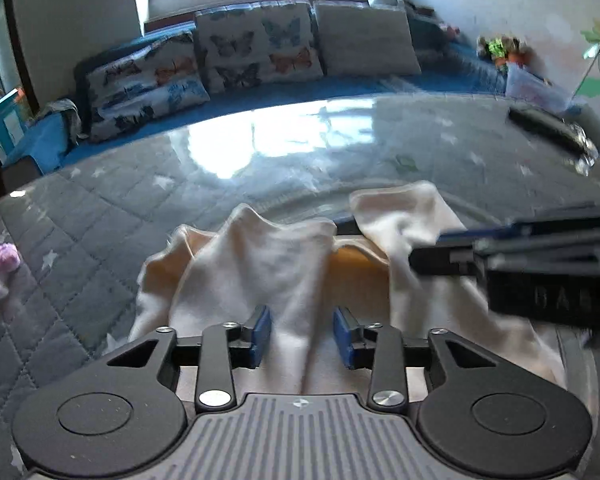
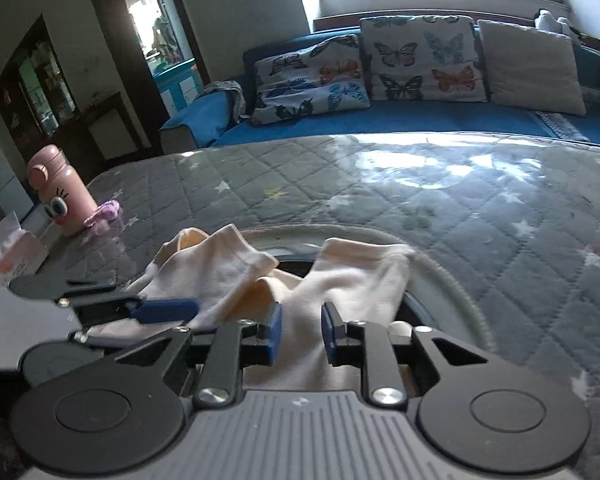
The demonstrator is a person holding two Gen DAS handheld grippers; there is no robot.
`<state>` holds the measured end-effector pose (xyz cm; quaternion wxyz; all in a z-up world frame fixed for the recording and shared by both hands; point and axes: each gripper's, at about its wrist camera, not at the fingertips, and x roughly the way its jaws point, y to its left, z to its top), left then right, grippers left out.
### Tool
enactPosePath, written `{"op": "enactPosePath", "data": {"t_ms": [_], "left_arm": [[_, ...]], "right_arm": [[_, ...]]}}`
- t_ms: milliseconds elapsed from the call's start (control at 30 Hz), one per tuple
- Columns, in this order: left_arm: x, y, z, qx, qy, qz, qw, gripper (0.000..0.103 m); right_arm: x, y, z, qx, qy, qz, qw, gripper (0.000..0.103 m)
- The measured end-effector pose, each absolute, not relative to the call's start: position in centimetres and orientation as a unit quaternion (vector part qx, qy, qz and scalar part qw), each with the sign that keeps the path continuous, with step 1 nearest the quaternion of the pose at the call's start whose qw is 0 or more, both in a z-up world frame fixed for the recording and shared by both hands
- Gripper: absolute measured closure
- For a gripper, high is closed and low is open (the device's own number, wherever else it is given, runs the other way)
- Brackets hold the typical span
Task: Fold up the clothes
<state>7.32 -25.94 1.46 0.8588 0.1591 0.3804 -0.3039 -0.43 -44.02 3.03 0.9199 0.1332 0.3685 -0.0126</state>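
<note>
A cream-white garment [image 1: 260, 264] lies bunched on the grey quilted table, over the rim of a round dark tray. It also shows in the right wrist view [image 2: 228, 276]. My left gripper [image 1: 302, 336] hovers over the garment's near part, its blue pads apart with cloth lying between them, not pinched. My right gripper [image 2: 300, 334] is likewise open over a fold of the cloth. The right gripper enters the left wrist view from the right [image 1: 500, 256], beside the garment. The left gripper shows at the left in the right wrist view [image 2: 132, 308].
A pink bottle [image 2: 62, 192], a purple toy [image 2: 106, 214] and a tissue pack [image 2: 12, 248] sit at the table's left. A dark object [image 1: 548, 128] lies far right. A blue sofa [image 2: 400, 120] with butterfly cushions stands behind the table [image 2: 500, 208].
</note>
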Motion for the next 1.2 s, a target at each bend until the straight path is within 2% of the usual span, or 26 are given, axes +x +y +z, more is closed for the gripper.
{"op": "enactPosePath", "data": {"t_ms": [67, 467, 567, 600, 700, 900, 1200], "left_arm": [[7.7, -25.1, 1.7, 0.147, 0.383, -0.3, 0.861, 0.098], [6.7, -14.3, 7.5, 0.016, 0.335, -0.22, 0.916, 0.1], [5.9, -10.2, 8.6, -0.025, 0.325, -0.186, 0.927, 0.1], [5.6, -8.7, 8.8, -0.037, 0.323, -0.173, 0.93, 0.1], [4.9, -5.1, 8.7, -0.059, 0.323, -0.14, 0.934, 0.1], [3.2, -0.1, 7.1, -0.085, 0.339, -0.095, 0.932, 0.1], [0.2, 3.0, 6.1, -0.107, 0.344, -0.08, 0.929, 0.1]], "right_arm": [[-0.4, -43.6, 2.9, 0.13, 0.373, -0.009, 0.919, 0.082], [0.6, -41.2, 1.6, 0.096, 0.381, -0.049, 0.918, 0.078], [0.7, -40.4, 1.4, 0.076, 0.377, -0.069, 0.921, 0.081], [0.7, -40.1, 1.4, 0.068, 0.376, -0.076, 0.921, 0.088], [0.3, -39.5, 1.4, 0.047, 0.373, -0.089, 0.922, 0.099], [-3.4, -41.2, 4.5, 0.086, 0.33, -0.09, 0.936, 0.099], [-13.0, -45.1, 9.3, 0.125, 0.262, -0.133, 0.948, 0.099]]}}
